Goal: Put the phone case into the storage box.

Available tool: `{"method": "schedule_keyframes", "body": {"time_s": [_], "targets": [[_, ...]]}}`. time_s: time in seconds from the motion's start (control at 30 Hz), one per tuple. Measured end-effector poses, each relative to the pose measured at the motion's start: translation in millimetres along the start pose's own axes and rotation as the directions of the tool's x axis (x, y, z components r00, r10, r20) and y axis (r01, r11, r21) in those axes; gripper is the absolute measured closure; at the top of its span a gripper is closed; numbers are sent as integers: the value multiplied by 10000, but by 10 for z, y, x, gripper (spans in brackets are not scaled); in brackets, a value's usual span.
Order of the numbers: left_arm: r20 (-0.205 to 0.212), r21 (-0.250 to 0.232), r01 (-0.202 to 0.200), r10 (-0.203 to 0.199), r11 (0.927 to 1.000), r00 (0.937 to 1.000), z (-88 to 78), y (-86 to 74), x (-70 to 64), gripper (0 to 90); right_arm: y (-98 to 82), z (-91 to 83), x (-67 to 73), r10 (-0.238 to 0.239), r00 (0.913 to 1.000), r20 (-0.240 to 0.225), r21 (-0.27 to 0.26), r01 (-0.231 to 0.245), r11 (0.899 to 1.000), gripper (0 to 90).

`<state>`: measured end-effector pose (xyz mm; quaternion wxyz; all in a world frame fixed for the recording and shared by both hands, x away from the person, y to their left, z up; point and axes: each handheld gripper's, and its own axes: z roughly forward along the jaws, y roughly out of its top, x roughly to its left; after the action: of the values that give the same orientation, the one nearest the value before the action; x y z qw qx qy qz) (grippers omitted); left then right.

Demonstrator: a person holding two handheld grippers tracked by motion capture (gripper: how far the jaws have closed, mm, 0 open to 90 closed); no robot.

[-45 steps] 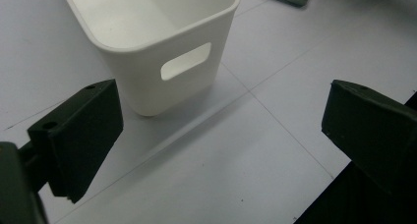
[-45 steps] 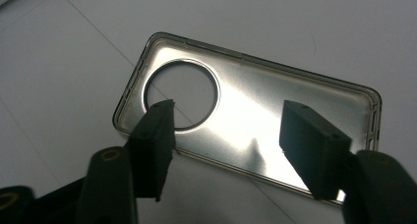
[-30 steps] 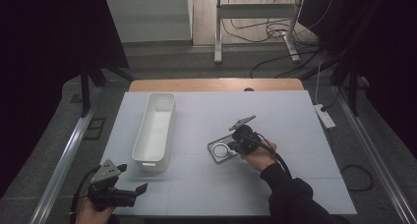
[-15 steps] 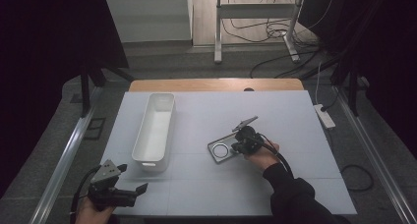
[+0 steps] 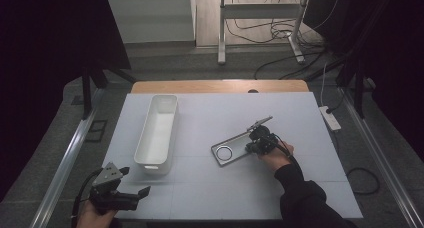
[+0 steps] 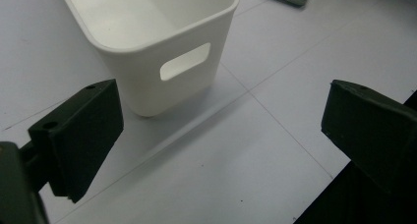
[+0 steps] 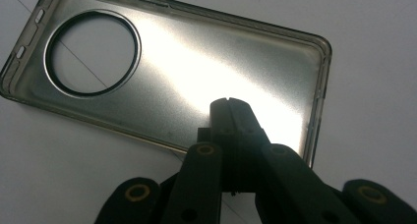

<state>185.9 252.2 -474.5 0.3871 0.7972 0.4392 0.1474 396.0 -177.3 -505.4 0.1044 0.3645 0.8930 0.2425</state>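
Phone case [image 7: 196,81] lay flat, likely light, thin, slippery; best taken by its raised rim; right gripper [image 7: 230,106] jaws clenched empty above it; left gripper [image 6: 221,135] jaws released.

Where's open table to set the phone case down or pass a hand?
Bare: the far strip beyond the phone case and right of the white bin; the right side out to the table edge; the near strip between the left gripper and the sleeve. Crowded: around the shut right gripper over the case, and the near-left corner by the bin.
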Motion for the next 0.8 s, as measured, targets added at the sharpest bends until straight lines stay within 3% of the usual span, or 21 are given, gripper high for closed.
{"method": "schedule_keyframes", "body": {"time_s": [0.8], "targets": [[-24, 2, 26, -26, 10000, 10000, 2, 3, 2, 34, -216, -163, 140, -238, 9982, -556, 485, 265, 9985, 899]]}}
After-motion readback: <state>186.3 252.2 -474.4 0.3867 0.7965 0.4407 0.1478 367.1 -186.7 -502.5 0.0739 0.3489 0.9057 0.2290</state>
